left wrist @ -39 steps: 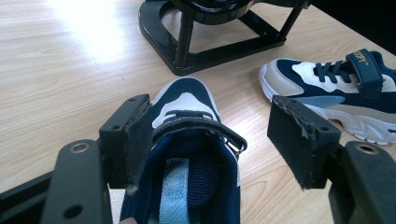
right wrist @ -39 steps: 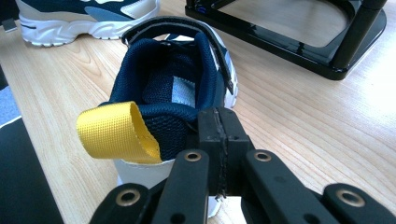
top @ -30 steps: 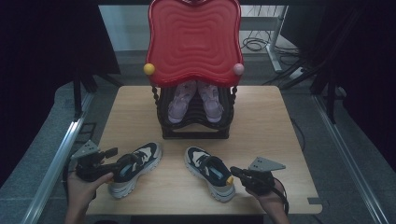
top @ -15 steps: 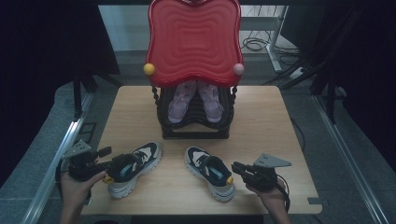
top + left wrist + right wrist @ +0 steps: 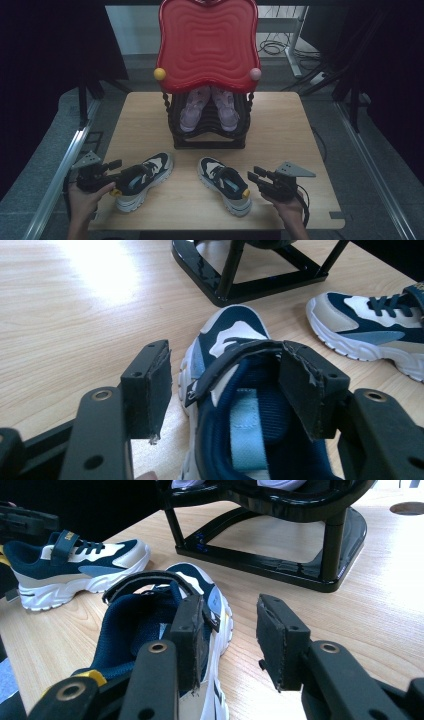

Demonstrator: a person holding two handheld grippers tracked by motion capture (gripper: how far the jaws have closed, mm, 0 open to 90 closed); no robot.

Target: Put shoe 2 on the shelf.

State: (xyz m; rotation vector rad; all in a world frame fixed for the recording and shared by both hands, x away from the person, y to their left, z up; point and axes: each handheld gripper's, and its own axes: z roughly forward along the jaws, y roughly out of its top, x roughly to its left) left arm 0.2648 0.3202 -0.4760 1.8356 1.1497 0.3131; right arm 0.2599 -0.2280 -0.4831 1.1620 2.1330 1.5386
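matt pale wood-grain table, glossy black plastic rack, mesh-cloth and smooth panelled sneakers

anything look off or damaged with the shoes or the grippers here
Slightly: the left gripper's pads have frayed, ragged edges. The two navy sneakers stand upright on the table, toes splayed apart.

Bare table (rt of rack)

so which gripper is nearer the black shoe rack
Right, though only slightly. The right gripper sits in front of the shoe rack, off its right corner; the left gripper lies farther out to its front left.
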